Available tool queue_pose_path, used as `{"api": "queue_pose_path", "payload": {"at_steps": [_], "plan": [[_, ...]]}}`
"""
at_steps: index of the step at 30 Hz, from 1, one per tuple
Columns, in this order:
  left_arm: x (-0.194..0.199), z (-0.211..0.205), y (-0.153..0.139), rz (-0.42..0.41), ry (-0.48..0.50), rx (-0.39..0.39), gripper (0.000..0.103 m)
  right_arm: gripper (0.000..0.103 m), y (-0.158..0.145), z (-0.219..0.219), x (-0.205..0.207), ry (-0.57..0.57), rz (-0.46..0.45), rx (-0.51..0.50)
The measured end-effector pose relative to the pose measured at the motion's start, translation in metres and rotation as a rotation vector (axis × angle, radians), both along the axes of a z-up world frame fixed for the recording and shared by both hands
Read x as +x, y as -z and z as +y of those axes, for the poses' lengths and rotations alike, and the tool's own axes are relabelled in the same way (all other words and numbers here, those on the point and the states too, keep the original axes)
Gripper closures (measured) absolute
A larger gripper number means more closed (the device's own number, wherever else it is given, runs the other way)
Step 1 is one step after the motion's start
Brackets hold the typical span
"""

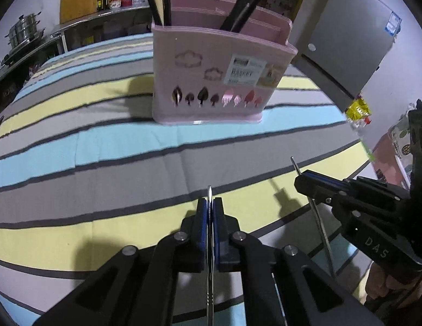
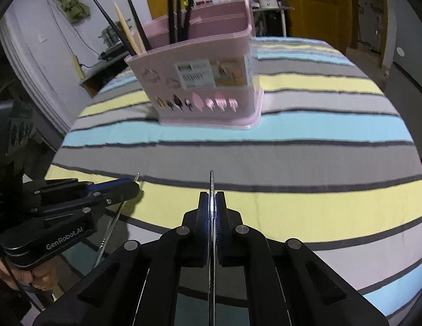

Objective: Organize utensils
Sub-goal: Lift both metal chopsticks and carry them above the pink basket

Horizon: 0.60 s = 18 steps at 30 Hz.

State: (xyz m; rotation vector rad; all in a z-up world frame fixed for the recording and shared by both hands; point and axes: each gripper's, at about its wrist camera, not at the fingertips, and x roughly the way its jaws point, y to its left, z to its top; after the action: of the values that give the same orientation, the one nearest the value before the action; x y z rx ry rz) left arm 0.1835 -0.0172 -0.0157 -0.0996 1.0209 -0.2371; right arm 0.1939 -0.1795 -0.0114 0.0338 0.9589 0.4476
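Several dark chopsticks [image 2: 181, 5] are already stood in the pink utensil basket [image 2: 202, 81], so the task is judged partly done. Two thin metal utensils are left to be placed: one [image 1: 210, 198] is clamped edge-on in the left gripper [image 1: 210, 206], the other [image 2: 211, 182] is pinched in the right gripper [image 2: 211, 201], both held above the near edge, well short of the basket. The tabletop is covered by a striped cloth [image 1: 102, 146]; a kitchen counter [image 1: 75, 24], a steel pot [image 1: 23, 30] and a grey fridge [image 1: 355, 43] are seen behind.
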Motion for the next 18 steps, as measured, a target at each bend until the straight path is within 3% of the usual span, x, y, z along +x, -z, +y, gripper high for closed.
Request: {"api": "queue_pose_path", "payload": {"at_steps": [18], "plan": [[-0.013,0.016,-0.105,-0.246,0.013,-0.052,0.098,0.099,-0.086,0.004,-0.008,-0.01,-0.216,0.088]]}}
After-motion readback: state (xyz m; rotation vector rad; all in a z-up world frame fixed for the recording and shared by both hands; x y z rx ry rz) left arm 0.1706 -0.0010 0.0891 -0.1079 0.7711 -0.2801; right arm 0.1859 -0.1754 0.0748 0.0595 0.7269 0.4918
